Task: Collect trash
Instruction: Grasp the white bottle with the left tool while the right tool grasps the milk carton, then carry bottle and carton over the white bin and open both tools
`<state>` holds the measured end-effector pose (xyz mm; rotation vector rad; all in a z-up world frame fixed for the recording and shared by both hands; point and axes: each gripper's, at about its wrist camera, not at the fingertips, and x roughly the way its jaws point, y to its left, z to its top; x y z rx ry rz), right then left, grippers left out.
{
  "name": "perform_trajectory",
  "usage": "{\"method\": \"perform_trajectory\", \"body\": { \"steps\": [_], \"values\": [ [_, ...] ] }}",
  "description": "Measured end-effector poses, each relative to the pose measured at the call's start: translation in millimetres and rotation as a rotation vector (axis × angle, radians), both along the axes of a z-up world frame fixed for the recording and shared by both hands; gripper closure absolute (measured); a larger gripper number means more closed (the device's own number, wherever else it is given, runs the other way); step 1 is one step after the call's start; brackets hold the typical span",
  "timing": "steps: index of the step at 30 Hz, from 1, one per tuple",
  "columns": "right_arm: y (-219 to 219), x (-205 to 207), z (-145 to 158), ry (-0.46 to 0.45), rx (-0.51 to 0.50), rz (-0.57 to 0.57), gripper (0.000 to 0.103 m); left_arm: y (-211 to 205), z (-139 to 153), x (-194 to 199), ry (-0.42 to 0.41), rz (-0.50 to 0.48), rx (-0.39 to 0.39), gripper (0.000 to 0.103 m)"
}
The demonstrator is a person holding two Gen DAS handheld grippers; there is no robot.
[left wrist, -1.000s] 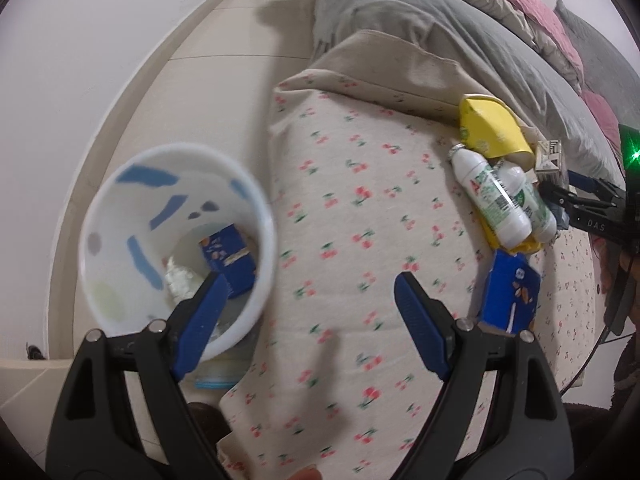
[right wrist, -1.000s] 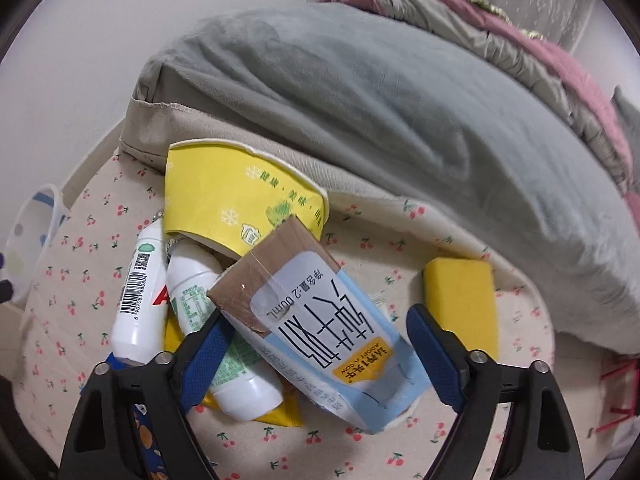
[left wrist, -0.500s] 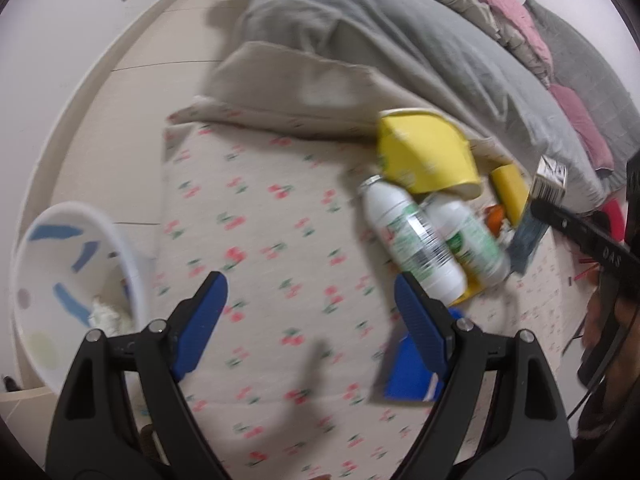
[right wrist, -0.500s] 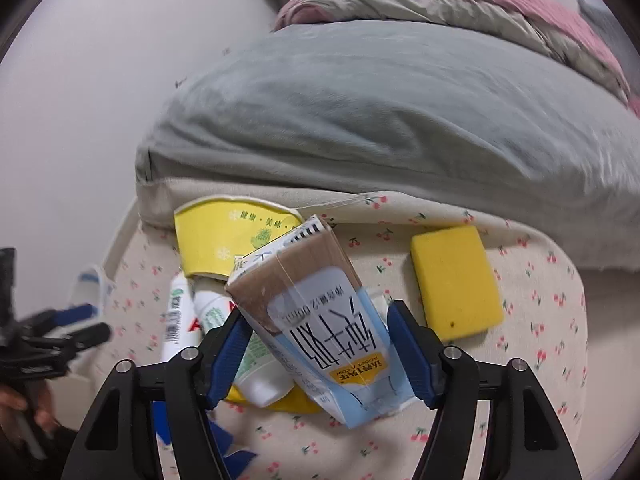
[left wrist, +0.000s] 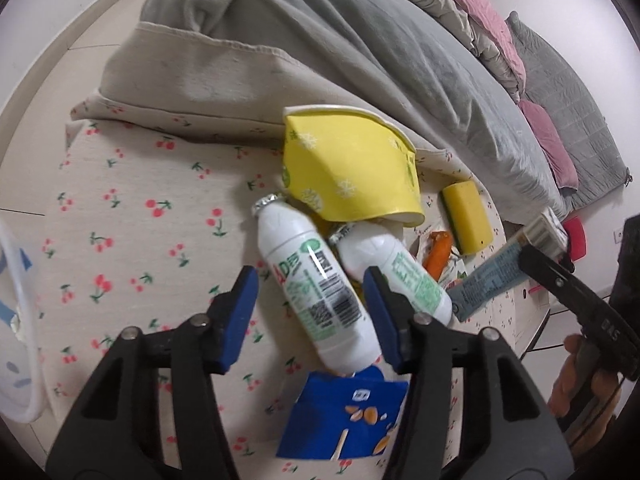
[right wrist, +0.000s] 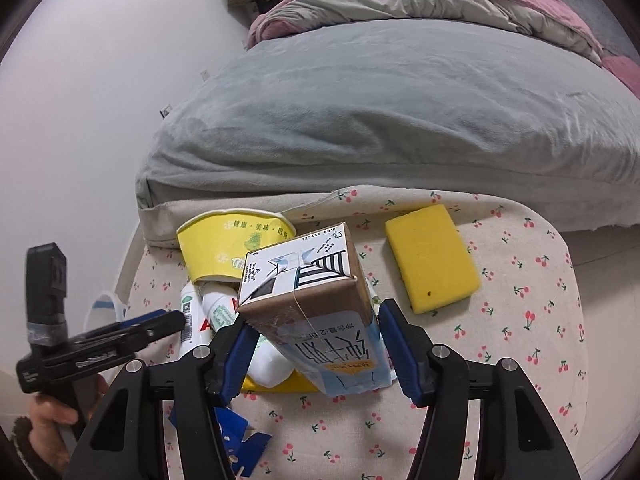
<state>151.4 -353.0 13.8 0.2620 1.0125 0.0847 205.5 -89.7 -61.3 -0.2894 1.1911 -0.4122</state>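
Trash lies on a small table under a cherry-print cloth (left wrist: 140, 220). My left gripper (left wrist: 310, 316) hangs over a white bottle (left wrist: 316, 288). Its jaws are closing with the bottle between them, and a gap still shows at the left pad. A second white bottle (left wrist: 400, 276) lies beside it, under a crushed yellow paper bowl (left wrist: 352, 176). A blue wrapper (left wrist: 344, 416) lies near the front. My right gripper (right wrist: 316, 344) is closing on a milk carton (right wrist: 312, 292). Both pads press on the carton, which is held tilted above the cloth.
A yellow sponge (right wrist: 432, 260) and an orange scrap (left wrist: 438, 254) lie on the cloth to the right. A white bin with blue marks (left wrist: 32, 380) stands off the table's left edge. A bed with a grey blanket (left wrist: 360, 40) borders the far side.
My left gripper swung from above the bin to over the bottles and its jaws narrowed. My right gripper closed on the milk carton, rolled and raised it off the pile.
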Motion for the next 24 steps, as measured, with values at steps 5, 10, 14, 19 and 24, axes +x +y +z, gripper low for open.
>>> {"method": "perform_trajectory", "body": {
  "steps": [5,10,14,19,24],
  "values": [
    [-1.0,-2.9,1.7,-0.004,0.009,-0.016,0.042,-2.5,-8.0,3.7,0.02,0.009,-0.007,0.056],
    [1.5,-9.2,4.3,-0.008,0.001,-0.024,0.042,-0.4,-9.8,2.5,0.025,0.008,-0.009,0.057],
    [4.5,-14.2,9.3,-0.019,0.004,-0.029,0.042,-1.9,-6.0,-1.5,0.002,-0.003,0.014,0.06],
    [8.3,-21.8,17.3,-0.037,0.014,-0.034,0.042,0.9,2.4,-11.7,-0.032,-0.011,0.03,0.062],
    [12.7,-28.4,25.1,-0.051,0.027,-0.033,0.042,8.4,12.9,-23.5,-0.061,-0.015,0.027,0.062]
  ]
}}
